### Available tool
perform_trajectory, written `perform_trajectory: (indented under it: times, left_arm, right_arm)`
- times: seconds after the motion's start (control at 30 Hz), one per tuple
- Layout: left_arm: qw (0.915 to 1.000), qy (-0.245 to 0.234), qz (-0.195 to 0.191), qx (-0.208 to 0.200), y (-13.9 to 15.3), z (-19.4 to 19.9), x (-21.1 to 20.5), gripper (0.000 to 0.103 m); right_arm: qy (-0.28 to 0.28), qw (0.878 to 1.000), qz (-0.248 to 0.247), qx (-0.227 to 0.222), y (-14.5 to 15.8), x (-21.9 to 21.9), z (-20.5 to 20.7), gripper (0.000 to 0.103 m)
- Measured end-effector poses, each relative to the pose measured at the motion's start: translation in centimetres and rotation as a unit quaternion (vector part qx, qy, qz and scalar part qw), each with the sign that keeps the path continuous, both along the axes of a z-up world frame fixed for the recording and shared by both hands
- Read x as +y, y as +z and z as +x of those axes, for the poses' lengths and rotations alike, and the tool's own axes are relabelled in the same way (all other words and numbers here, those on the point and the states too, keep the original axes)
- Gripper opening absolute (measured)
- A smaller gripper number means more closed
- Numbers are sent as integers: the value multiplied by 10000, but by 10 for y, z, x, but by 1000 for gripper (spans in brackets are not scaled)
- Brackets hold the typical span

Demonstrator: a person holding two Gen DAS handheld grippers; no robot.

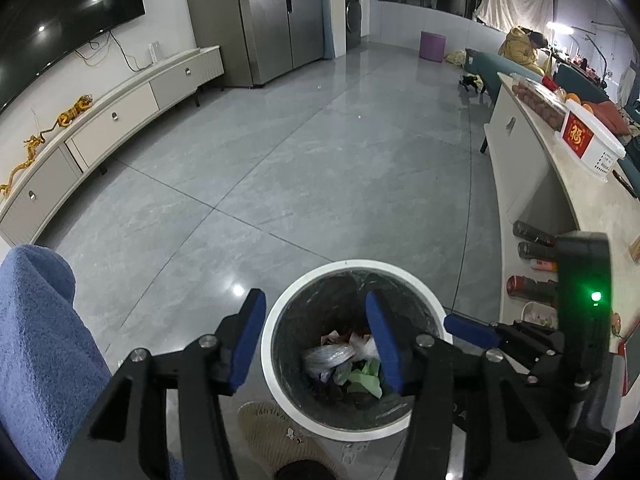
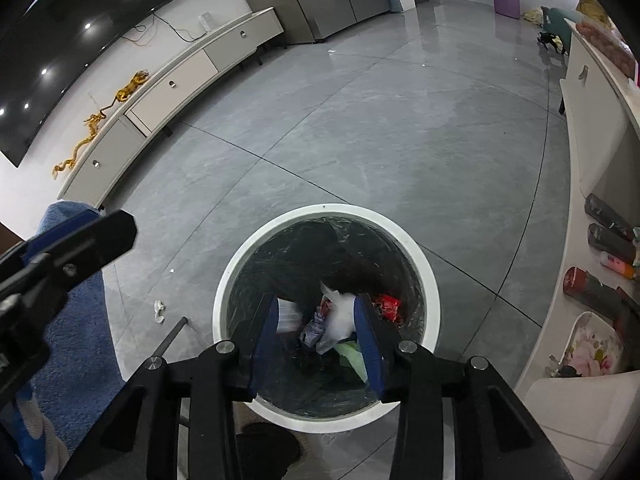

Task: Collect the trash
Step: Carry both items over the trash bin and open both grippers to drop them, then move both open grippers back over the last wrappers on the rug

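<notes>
White-rimmed round plastic bin [image 2: 326, 216], lined and part-filled, sat just below both empty, spread-fingered grippers [image 1: 316, 344] [image 2: 326, 344], so dropping seemed done; next, probably the crumpled white scrap [image 2: 159, 311] leftward.

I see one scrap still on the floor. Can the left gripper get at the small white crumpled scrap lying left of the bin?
Probably yes. The white scrap lies on bare floor, nothing covering it, beside the bin. The left gripper is open, hovering over the bin, so it must swing left and down.
</notes>
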State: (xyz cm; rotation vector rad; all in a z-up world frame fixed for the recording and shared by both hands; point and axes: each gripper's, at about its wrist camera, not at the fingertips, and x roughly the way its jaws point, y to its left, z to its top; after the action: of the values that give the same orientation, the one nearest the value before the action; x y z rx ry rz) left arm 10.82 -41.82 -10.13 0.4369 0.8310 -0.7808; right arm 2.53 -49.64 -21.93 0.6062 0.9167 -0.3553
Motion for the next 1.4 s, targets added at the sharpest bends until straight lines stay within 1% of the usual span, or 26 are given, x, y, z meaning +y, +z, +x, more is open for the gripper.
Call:
perform_trajectory:
  times: [0.2, 0.3, 0.67, 0.7, 0.8, 0.97, 1.07, 1.23, 1.33, 1.4]
  left_arm:
    - [9990, 98, -185, -393, 19, -15, 10, 51]
    - [9982, 137, -282, -511, 29, -22, 18, 51]
    - [9967, 203, -504, -606, 53, -38, 41, 52]
    - [9966, 215, -523, -606, 55, -39, 43, 53]
    - [9960, 268, -584, -625, 60, -41, 51, 62]
    - [9949, 377, -707, -614, 71, -46, 73, 62]
    - [9936, 491, -790, -648, 79, -47, 92, 62]
    - [9896, 787, -951, -741, 94, -44, 139, 62]
    - [9852, 1070, -1044, -833, 101, -38, 181, 62]
    - [9816, 1297, -1087, -881, 104, -33, 216, 62]
  right_arm:
    - [-49, 9999, -38, -105, 9, 2, -8, 39]
    - [-38, 9997, -104, -199, 19, 7, -13, 39]
    - [24, 9984, -362, -433, 55, 26, -27, 43]
    - [26, 9983, -381, -449, 58, 27, -28, 43]
    - [40, 9978, -452, -493, 66, 33, -31, 43]
    - [114, 9964, -599, -594, 83, 47, -34, 44]
    - [191, 9951, -701, -673, 96, 59, -35, 44]
    - [488, 9913, -883, -844, 120, 87, -28, 44]
    - [719, 9883, -963, -942, 131, 108, -21, 45]
    - [915, 9854, -1020, -1013, 140, 128, -12, 45]
